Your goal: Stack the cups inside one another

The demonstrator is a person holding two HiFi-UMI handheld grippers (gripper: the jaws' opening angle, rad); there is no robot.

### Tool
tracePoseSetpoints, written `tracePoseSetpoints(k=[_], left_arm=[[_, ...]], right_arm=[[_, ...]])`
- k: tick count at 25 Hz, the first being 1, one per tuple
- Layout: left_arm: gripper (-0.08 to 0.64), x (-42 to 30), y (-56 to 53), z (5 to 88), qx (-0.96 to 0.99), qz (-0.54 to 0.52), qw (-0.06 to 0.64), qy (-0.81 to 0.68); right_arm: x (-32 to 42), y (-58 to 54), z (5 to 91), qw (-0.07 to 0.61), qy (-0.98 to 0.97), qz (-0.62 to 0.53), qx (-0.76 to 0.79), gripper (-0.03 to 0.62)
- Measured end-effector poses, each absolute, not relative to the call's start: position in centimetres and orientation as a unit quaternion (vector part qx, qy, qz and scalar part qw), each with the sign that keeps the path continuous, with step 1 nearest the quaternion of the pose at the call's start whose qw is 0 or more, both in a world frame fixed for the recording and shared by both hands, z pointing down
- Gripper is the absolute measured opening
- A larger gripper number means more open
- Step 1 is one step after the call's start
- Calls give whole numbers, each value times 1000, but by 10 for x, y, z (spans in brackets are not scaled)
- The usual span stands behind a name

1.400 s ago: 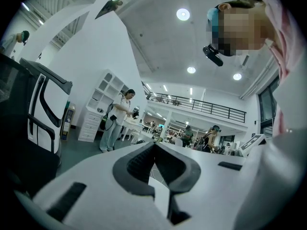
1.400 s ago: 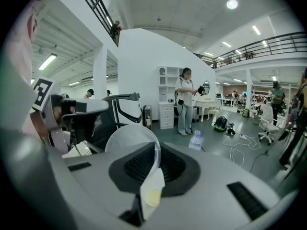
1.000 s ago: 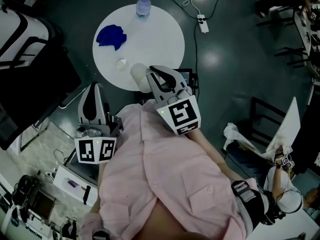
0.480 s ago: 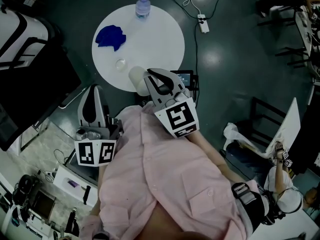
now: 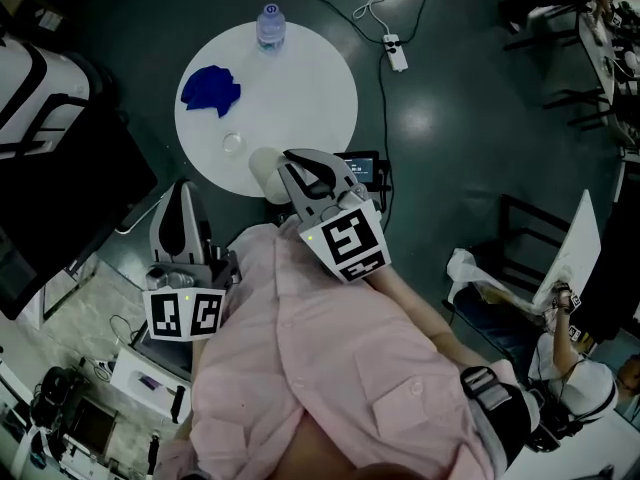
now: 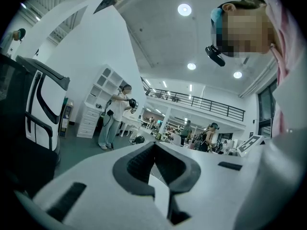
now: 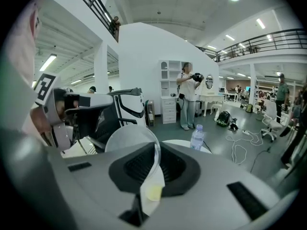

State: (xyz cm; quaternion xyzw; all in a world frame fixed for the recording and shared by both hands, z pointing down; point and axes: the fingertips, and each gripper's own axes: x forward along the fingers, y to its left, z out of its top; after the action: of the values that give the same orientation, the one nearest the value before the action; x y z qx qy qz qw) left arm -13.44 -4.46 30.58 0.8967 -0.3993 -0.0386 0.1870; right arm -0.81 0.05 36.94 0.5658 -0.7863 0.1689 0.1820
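**Head view.** Round white tabletop (image 5: pixel 310 88). It carries a blue cloth (image 5: pixel 210 88) on the left, a water bottle (image 5: pixel 270 25) at the far edge, and one small clear cup (image 5: pixel 233 144) standing alone near the near edge. The right gripper (image 5: pixel 295 168) is over the near edge, with a held cup (image 5: pixel 263 168) at its tips, just beside the standing one. The left gripper (image 5: pixel 182 193) is off the tabletop, by the pink shirt (image 5: pixel 330 368).

**Left gripper view.** The left gripper (image 6: pixel 154 150) has its jaws together with nothing between them.

**Right gripper view.** The right gripper (image 7: pixel 156 150) has its jaws pinched narrow on the held cup's (image 7: pixel 127 140) thin wall, with the round rim rising to their left. The water bottle (image 7: pixel 197 137) stands on the tabletop (image 7: pixel 176 142) beyond.
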Motion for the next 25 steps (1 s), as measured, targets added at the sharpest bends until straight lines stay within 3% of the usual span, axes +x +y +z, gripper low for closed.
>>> tracePoseSetpoints(k=[25], left_arm=[[9, -109, -58, 308, 898, -35, 207, -387]], right_arm=[[23, -3, 371, 185, -767, 191, 584, 41]])
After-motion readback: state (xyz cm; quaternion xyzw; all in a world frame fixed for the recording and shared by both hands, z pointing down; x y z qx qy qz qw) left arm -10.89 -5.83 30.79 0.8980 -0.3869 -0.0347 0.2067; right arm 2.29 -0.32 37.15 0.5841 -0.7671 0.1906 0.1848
